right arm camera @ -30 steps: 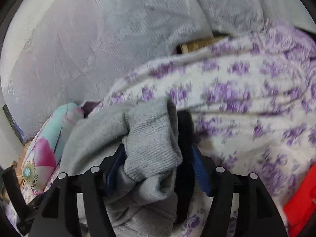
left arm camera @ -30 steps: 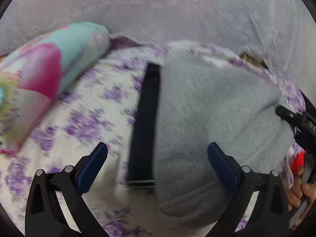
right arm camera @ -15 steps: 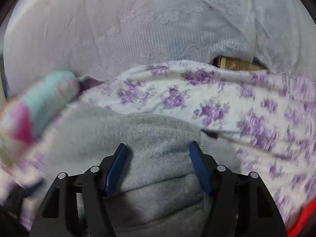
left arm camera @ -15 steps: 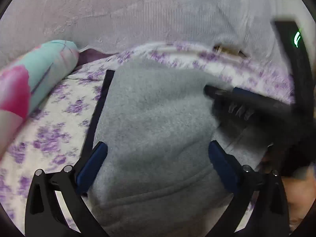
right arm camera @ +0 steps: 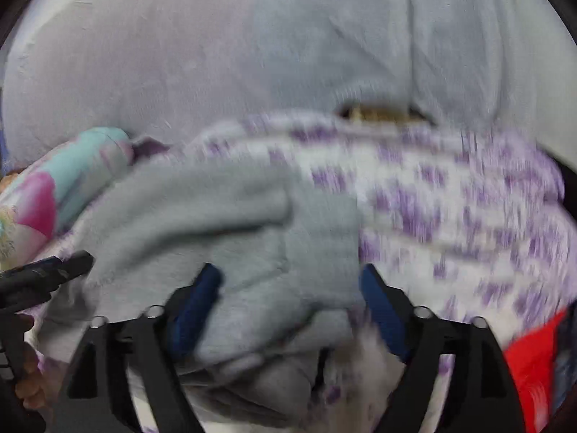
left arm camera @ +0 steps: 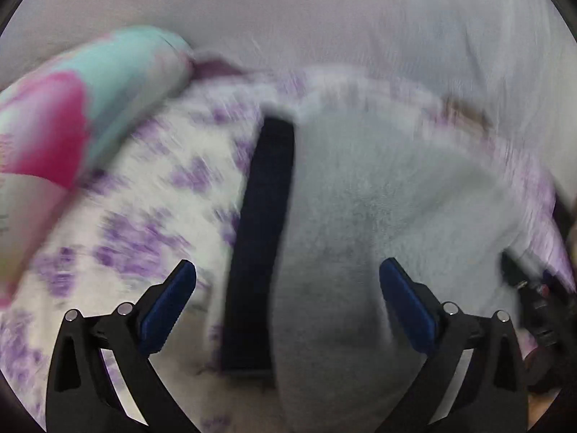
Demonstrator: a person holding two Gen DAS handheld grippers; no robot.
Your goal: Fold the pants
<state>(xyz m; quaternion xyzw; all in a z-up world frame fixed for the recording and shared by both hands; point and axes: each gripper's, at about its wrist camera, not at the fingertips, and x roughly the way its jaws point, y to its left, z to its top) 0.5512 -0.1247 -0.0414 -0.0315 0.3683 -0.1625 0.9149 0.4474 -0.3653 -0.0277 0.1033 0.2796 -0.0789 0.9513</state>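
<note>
The grey pants [right arm camera: 216, 231] lie folded over on the bed [right arm camera: 450, 216], on its purple-flowered sheet, with a dark band [left arm camera: 259, 238] running along their left edge in the left wrist view. A second ago the right hand-held gripper [right arm camera: 288, 299] was pinching a bunched cuff of the pants, lifted clear of the sheet. Now that fabric is laid down across the rest of the garment and the jaws are opening: the blue pads stand either side of the cloth, which sits between them but looks let go of. So the fold seems to have just been set down and released.

The left hand-held gripper [left arm camera: 288, 296] is spread wide with nothing pinched, hovering over the near edge of the pants where the dark band meets the grey. Both views are smeared by motion, so the exact edges of the fold are hard to read.

A bright pink and turquoise pillow [left arm camera: 72, 115] lies at the left, near the pants, and a pale quilted covering [right arm camera: 252, 54] rises behind the bed. The next step is probably to smooth or fold again.
</note>
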